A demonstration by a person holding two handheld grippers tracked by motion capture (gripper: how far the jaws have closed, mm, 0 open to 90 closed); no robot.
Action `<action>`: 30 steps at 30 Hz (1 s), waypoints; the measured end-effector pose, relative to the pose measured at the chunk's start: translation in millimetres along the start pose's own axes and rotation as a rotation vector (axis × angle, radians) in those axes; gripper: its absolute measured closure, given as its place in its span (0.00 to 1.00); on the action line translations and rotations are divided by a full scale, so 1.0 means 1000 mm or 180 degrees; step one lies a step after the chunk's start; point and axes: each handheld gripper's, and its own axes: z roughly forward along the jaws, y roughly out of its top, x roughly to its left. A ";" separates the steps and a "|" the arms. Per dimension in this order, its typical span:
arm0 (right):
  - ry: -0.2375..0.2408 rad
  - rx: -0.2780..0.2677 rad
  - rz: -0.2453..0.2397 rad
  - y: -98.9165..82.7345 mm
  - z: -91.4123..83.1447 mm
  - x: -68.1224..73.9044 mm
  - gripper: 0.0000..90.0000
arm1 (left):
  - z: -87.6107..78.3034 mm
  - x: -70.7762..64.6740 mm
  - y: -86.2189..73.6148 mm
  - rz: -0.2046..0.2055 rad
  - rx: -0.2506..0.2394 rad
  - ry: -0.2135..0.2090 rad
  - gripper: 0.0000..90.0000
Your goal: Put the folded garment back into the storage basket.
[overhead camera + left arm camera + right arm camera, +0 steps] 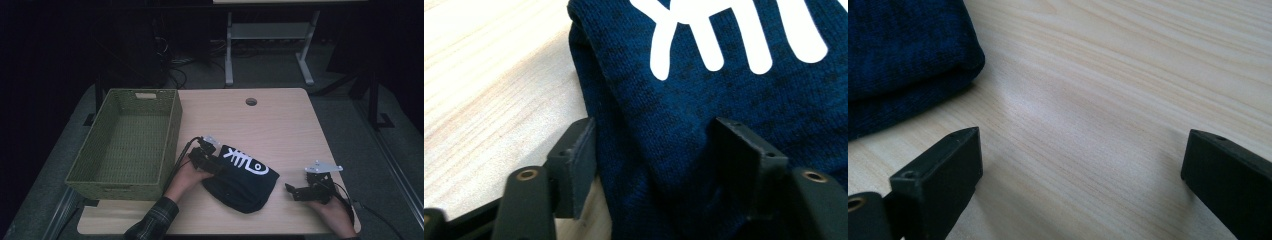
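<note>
A folded navy garment (241, 179) with a white fish-bone print lies near the front edge of the tabletop (280, 120), about midway along it. The left gripper (654, 145) straddles the garment's left end, its jaws partly apart with cloth between them; whether the pads press cannot be told. The right gripper (1083, 165) rests near the front right corner, jaws wide, holding nothing, just beside the garment. A woven basket (170, 130) sits along the left edge.

A dark plaid sleeve (152, 217) covers the person's left forearm. Both hand-held grippers are black: the left gripper (218, 166) trails a black cable (179, 156), while the right gripper (290, 189) carries a grey three-cornered plate (324, 167). Brass-coloured screws (527, 174) sit behind its flat jaw pads (583, 160).
</note>
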 end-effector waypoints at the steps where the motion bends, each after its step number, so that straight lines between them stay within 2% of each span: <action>1: 0.0000 0.0000 0.0000 0.000 0.000 0.000 0.03 | 0.000 0.000 0.000 -0.0038 -0.0008 -0.0090 0.48; 3: 0.0000 0.0001 -0.0001 0.000 0.000 0.000 0.03 | 0.000 0.002 0.000 -0.0039 0.0013 -0.0164 0.57; 6: 0.0000 0.0002 -0.0001 0.000 0.000 0.000 0.03 | 0.001 0.002 -0.001 -0.0111 -0.0015 -0.0225 0.63; 8: 0.0000 0.0001 -0.0001 0.000 0.000 0.000 0.03 | 0.001 0.001 -0.001 -0.0081 -0.0002 -0.0237 0.65; 10: 0.0000 0.0000 -0.0001 0.000 0.000 0.000 0.03 | 0.002 0.002 -0.001 -0.0117 -0.0013 -0.0265 0.69; 13: -0.0001 -0.0001 -0.0002 0.000 0.000 0.000 0.03 | 0.002 0.002 0.000 -0.0111 0.0007 -0.0307 0.76; 15: -0.0001 0.0000 -0.0001 0.000 0.000 0.000 0.03 | 0.002 0.000 0.002 -0.0055 0.0024 -0.0299 0.79; 21: -0.0004 0.0002 0.0001 0.000 0.000 0.000 0.03 | -0.001 -0.006 0.005 0.0002 0.0071 -0.0202 0.82; 25: 0.0000 0.0011 0.0017 0.000 0.000 0.000 0.03 | -0.006 -0.011 0.007 -0.0056 0.0111 -0.0181 0.82; 27: -0.0001 0.0005 0.0015 0.000 0.000 0.000 0.03 | -0.010 -0.013 0.009 -0.0042 0.0140 -0.0144 0.82; 30: -0.0001 0.0006 0.0019 0.000 0.000 0.001 0.03 | -0.016 -0.016 0.014 -0.0095 0.0116 -0.0154 0.82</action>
